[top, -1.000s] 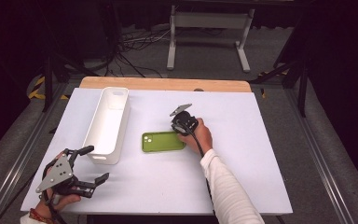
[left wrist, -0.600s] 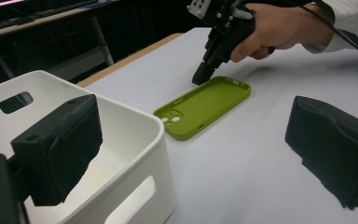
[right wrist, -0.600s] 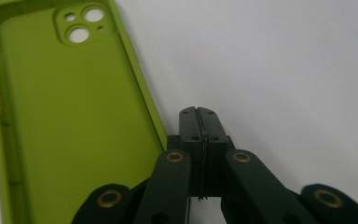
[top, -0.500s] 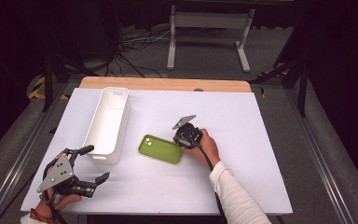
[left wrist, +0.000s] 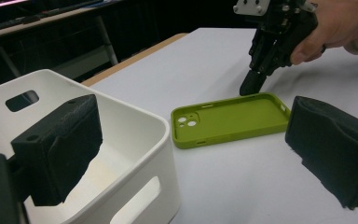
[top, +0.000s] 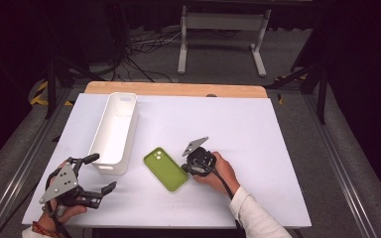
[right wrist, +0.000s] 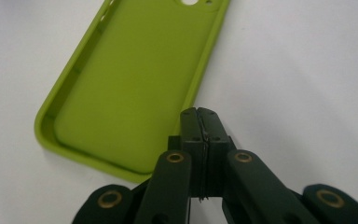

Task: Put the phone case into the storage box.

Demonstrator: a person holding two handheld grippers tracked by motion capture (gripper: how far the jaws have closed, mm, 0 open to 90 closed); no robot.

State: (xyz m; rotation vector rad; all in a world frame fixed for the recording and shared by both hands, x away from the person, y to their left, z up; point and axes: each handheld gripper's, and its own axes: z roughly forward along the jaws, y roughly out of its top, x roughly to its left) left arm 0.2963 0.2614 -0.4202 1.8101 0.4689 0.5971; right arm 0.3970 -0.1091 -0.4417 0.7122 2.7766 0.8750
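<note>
Green phone case (top: pixel 165 168) lies open side up on the white tabletop (top: pixel 258 129), a little toward six o'clock from the middle, its camera cutout end turned toward eleven o'clock. At its three o'clock edge the right tool (top: pixel 188 167) is tipped down, its two black jaws pressed flat together with nothing between them, their tips against the case's long rim or just beside it; I cannot tell which. A long white bin (top: pixel 115 130) stands just off the case toward nine o'clock, apart from it. Down at seven o'clock the left tool (top: pixel 98 172) rests in a hand, jaws spread wide and holding nothing, aimed across the bin's near end toward the case.
</note>
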